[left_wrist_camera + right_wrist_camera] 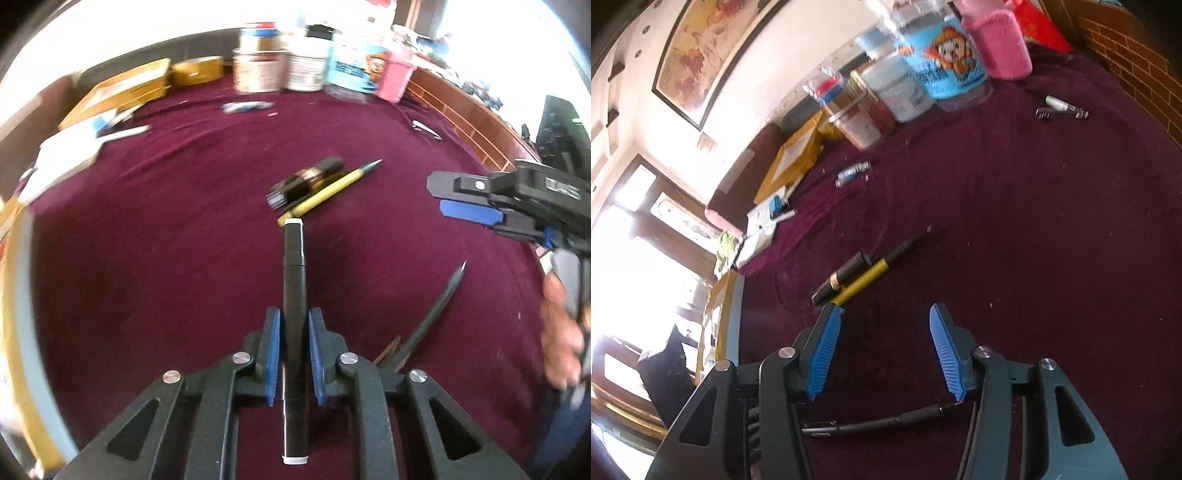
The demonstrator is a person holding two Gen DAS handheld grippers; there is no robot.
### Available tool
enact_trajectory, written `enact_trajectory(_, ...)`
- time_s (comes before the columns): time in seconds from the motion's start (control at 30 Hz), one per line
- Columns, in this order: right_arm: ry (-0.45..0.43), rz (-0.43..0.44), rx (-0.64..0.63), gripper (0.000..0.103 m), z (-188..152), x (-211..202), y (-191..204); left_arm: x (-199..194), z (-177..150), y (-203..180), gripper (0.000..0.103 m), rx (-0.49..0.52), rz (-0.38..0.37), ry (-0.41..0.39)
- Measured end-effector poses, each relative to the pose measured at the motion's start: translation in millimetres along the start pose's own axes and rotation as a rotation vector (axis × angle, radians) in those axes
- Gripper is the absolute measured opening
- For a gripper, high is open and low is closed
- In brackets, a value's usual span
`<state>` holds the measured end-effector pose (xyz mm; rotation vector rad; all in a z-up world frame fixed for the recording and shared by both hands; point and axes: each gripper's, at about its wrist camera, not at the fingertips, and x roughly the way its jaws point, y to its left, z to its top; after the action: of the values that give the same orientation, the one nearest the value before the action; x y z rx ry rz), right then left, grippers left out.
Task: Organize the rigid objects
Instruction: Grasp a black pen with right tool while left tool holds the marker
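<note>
Our left gripper [294, 325] is clamped on a black marker [294, 295] that points at the yellow pen [328, 192] and dark tube [306, 179] grouped mid-desk [184, 240]. If we let go too steeply, we judge it could roll away. Our right gripper [882, 314] hangs half-spread and empty; lowered carelessly, it might nudge the black pen [886, 421] beneath it.

A maroon cloth [1015, 221] covers the table, a brick-patterned wall [1126, 48] rises at its far right, a framed painting [701, 48] hangs on the pale wall [775, 92], and strong daylight floods through dark-framed windows [635, 258] on the left.
</note>
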<state>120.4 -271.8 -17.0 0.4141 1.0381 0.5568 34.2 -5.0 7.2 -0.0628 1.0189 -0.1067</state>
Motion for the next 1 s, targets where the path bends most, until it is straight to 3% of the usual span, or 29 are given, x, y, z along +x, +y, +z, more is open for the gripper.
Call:
enact_trajectory(0.27,0.077,-0.076,-0.070,0.050,-17,15,7,-30,-44,32,0.014,-0.030,0.039,-0.029)
enact_trajectory(0.37,0.123,-0.046,-0.114,0.054,-34,9,13,-28,-43,31,0.014,-0.028,0.040,-0.038)
enact_trajectory(0.53,0.167,-0.113,-0.342,0.057,-78,-15,41,-28,-45,30,0.015,-0.017,0.051,-0.052)
enact_trajectory(0.63,0.258,-0.128,-0.500,0.064,-112,-20,64,-29,-46,30,0.015,-0.021,0.047,-0.055)
enact_trajectory(0.7,0.275,-0.144,-0.569,0.062,-125,-19,75,-30,-47,30,0.015,-0.024,0.046,-0.055)
enact_trajectory(0.8,0.230,-0.176,-0.644,0.061,-126,-20,86,-30,-47,30,0.015,-0.017,0.054,-0.055)
enact_trajectory(0.9,0.232,-0.203,-0.711,0.047,-126,-12,92,-30,-47,29,0.015,-0.016,0.056,-0.055)
enact_trajectory(1.0,0.261,-0.218,-0.829,0.047,-129,-2,93,-29,-47,29,0.015,-0.017,0.059,-0.056)
